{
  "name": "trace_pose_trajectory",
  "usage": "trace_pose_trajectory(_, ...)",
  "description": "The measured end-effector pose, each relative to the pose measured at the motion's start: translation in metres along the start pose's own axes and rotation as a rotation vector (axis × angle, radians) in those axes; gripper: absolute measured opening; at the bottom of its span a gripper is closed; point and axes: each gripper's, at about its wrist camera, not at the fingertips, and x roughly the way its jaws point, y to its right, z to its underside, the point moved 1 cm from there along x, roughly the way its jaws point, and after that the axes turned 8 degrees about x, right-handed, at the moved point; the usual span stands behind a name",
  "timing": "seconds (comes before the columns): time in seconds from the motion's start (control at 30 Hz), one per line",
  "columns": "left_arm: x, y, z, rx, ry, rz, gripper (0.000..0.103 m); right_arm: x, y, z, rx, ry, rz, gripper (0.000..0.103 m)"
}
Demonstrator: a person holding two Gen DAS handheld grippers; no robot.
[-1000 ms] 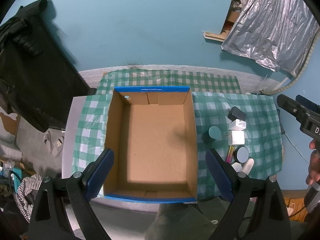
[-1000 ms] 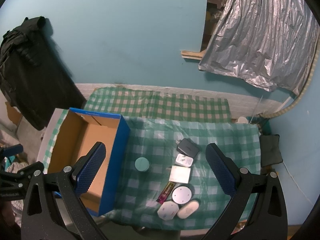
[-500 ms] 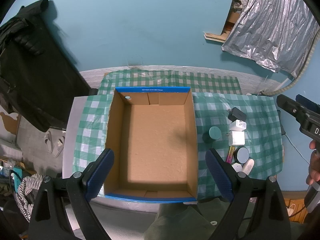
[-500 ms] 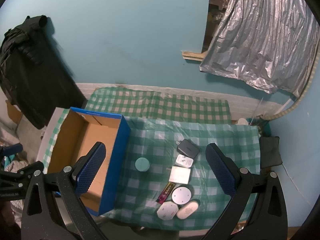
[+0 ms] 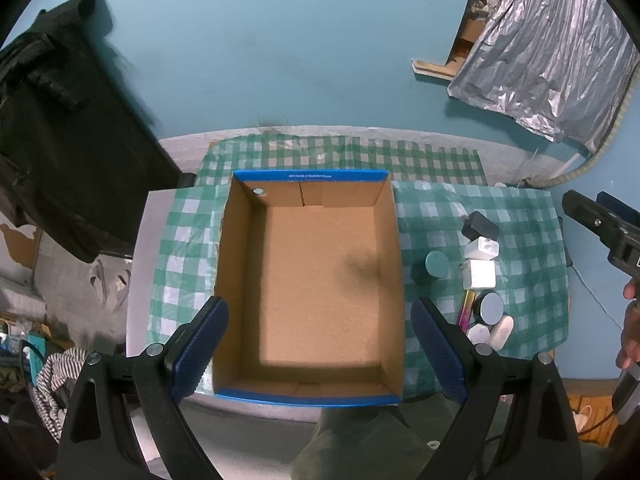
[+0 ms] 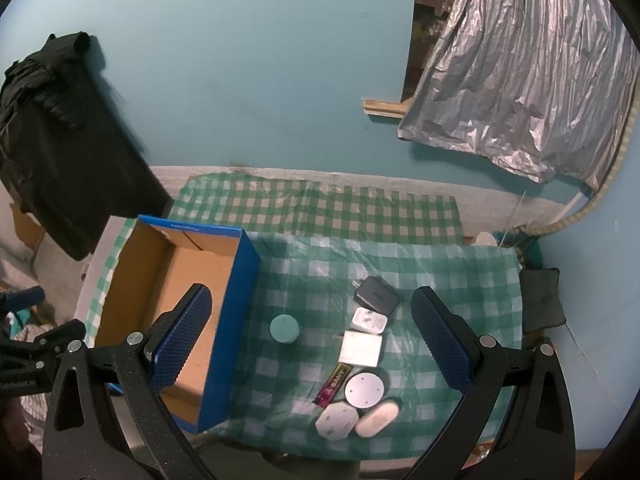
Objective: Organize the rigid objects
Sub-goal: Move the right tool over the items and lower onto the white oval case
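An empty blue-rimmed cardboard box (image 5: 308, 176) (image 6: 244, 292) stands open on the green checked tablecloth. Right of it lie several small rigid items: a teal round jar (image 6: 284, 329) (image 5: 436, 264), a black charger (image 6: 377, 294), a white plug (image 6: 369, 320), a white square block (image 6: 361, 348), a maroon bar (image 6: 334, 384), a grey disc (image 6: 366, 390), a white hexagonal piece (image 6: 337, 422) and a white oval case (image 6: 377, 412). High above the box, my left gripper (image 5: 320, 352) is open. My right gripper (image 6: 312, 344) hangs open above the items, holding nothing.
The table (image 5: 138, 264) stands against a teal wall. A black garment (image 5: 60, 140) hangs at the left and a silver foil sheet (image 6: 520, 80) at the right. A dark pouch (image 6: 542, 300) lies off the table's right edge. A person's hand (image 5: 630, 320) shows at right.
Both views have shifted only slightly; the box and the items lie where they were, and both grippers stay open.
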Motion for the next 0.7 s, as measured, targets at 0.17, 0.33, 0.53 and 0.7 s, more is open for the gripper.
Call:
trace_pose_trajectory(0.17, 0.017, -0.015, -0.003, -0.026, -0.046, 0.002, 0.093, 0.008, 0.01, -0.001, 0.014, -0.02, 0.008, 0.101)
trace_pose_trajectory(0.33, 0.034, -0.032, 0.0, -0.027, -0.08, -0.03, 0.093, 0.02, 0.03, 0.0, 0.052, -0.051, 0.03, 0.101)
trace_pose_trajectory(0.53, 0.058, -0.052, 0.007, -0.011, -0.126, -0.077, 0.093, 0.037, 0.057, 0.01, 0.098, -0.096, 0.076, 0.1)
trace_pose_trajectory(0.7, 0.083, -0.073, 0.016, -0.033, -0.182, -0.077, 0.093, 0.06, 0.078, 0.026, 0.135, -0.154, 0.122, 0.1)
